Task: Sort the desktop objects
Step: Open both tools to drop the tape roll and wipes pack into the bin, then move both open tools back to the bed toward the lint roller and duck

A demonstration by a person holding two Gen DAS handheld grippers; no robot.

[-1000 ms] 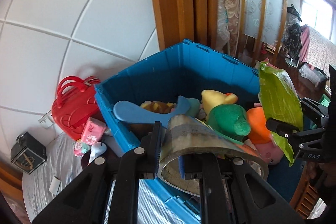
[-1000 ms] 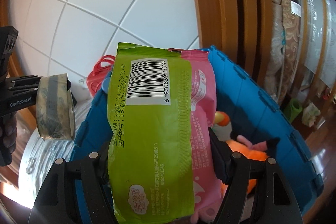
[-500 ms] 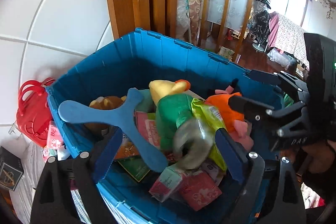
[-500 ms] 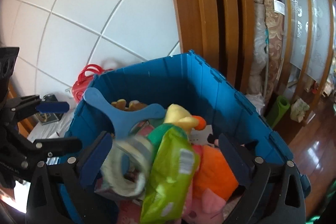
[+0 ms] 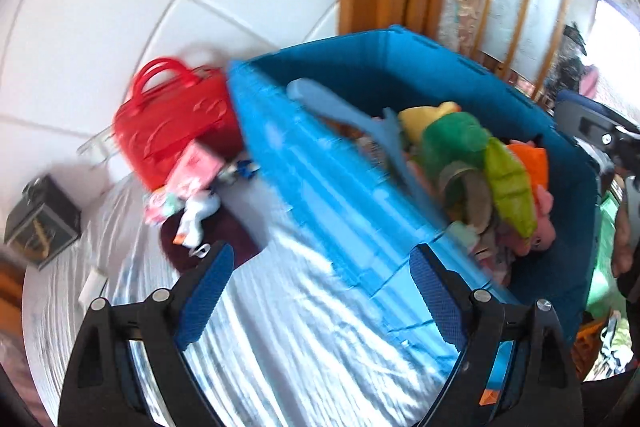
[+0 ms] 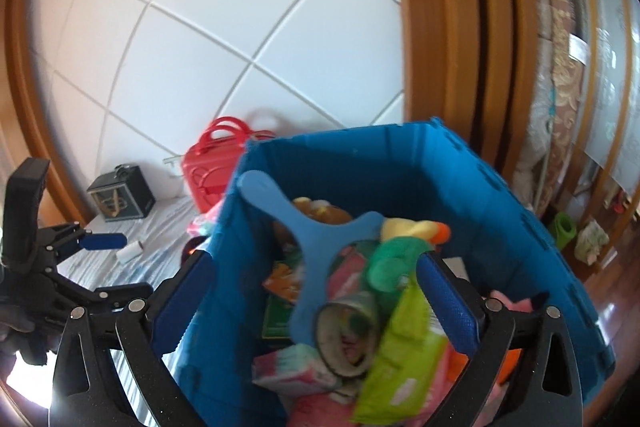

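Note:
A blue crate (image 5: 320,163) (image 6: 400,163) holds toys and packets. A grey tape roll (image 5: 468,195) (image 6: 348,335) and a green snack packet (image 5: 510,183) (image 6: 400,355) lie on top of the pile, beside a blue boomerang toy (image 6: 312,239) and a green plush (image 5: 452,143). My left gripper (image 5: 320,291) is open and empty, over the striped cloth in front of the crate's near wall. My right gripper (image 6: 316,295) is open and empty above the crate. The left gripper also shows in the right wrist view (image 6: 108,263).
A red toy handbag (image 5: 172,123) (image 6: 208,163), a pink box (image 5: 192,167) and small toys (image 5: 196,215) lie left of the crate on the striped tablecloth (image 5: 280,347). A black box (image 5: 40,227) (image 6: 124,195) stands by the tiled wall. A small white roll (image 6: 130,251) lies on the cloth.
Both grippers opened and dropped the tape roll and green packet into the crate. Since then the left gripper has swung left and back, out over the cloth. The right has pulled back slightly.

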